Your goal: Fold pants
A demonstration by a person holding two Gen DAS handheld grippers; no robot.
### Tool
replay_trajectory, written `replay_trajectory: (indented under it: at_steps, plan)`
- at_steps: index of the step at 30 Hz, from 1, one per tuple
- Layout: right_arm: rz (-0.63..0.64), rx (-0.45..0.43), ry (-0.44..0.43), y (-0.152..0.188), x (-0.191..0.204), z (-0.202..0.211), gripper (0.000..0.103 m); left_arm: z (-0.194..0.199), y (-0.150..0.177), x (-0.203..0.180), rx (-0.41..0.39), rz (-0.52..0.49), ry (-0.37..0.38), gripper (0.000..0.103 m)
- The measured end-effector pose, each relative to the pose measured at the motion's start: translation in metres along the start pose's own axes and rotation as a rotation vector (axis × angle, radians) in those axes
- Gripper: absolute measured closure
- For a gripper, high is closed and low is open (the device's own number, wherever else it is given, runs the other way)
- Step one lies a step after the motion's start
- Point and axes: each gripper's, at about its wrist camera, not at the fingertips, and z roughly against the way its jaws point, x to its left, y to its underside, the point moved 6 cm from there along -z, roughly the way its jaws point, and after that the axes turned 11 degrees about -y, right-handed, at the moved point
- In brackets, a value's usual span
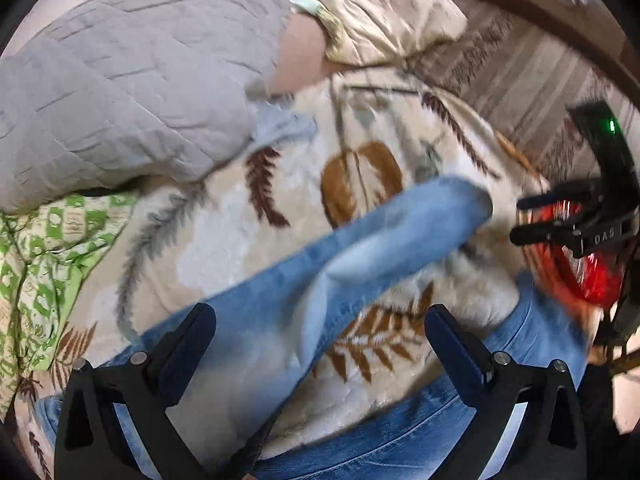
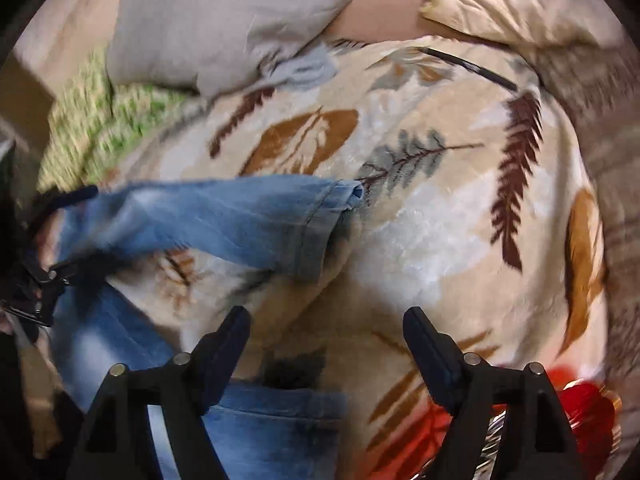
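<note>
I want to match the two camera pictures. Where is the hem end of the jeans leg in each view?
Left wrist view: the hem end lies right of centre, on the leaf blanket, close to the right gripper.
Right wrist view: the hem end lies near the centre, above the open fingers.
Shared landmark: the grey quilted pillow, at the upper left in both.

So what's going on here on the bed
A person with a gripper in each hand is folding a pair of blue jeans spread on a leaf-patterned blanket. Both the left gripper and the right gripper are open and hold nothing. One leg stretches across the blanket; no fold is finished yet.
</note>
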Motion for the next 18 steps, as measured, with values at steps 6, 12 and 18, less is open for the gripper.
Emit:
replay_trajectory:
  at_steps: [6,12,18]
  plan:
    - [-0.154,-0.115,-0.112,-0.02,-0.017,0.015,0.022,-0.007,0.006,0.034,0.057,0.079,-0.006,0.0]
    - [-0.167,-0.083,-0.112,-0.066,-0.014,-0.008,0.022,-0.048,-0.001,0.075,0.122,0.152,-0.013,0.0]
    - [-0.184,0.063,-0.091,-0.086,-0.021,-0.074,0.051,-0.107,0.011,0.064,0.234,0.049,0.003,0.0]
